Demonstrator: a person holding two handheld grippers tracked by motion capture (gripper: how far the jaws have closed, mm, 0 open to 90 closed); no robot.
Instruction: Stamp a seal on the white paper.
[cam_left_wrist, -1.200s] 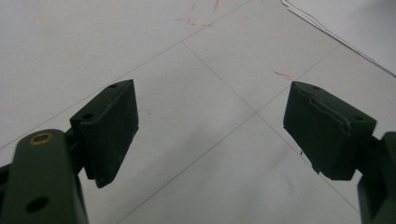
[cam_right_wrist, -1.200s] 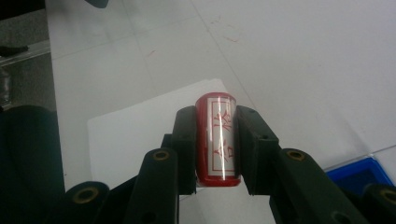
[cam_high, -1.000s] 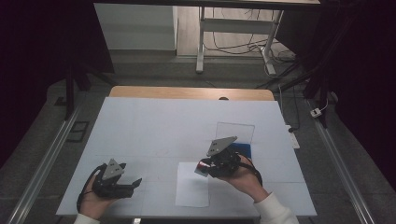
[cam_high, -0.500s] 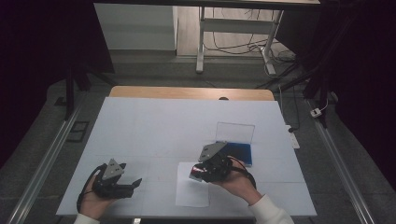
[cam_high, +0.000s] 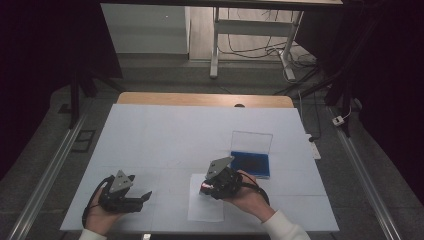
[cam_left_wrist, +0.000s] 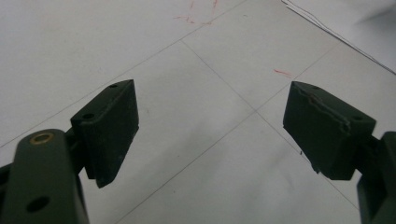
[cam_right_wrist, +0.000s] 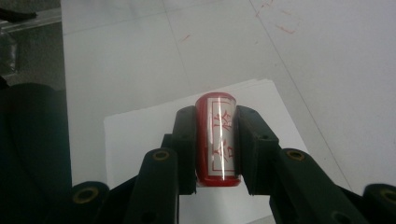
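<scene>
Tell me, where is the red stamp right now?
The red stamp is clamped in the right gripper, just above the white paper near the table's front edge, left of the blue ink pad box.

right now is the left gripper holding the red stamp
No, the left gripper stands open over the bare table; the red stamp sits clamped in the right gripper.
</scene>
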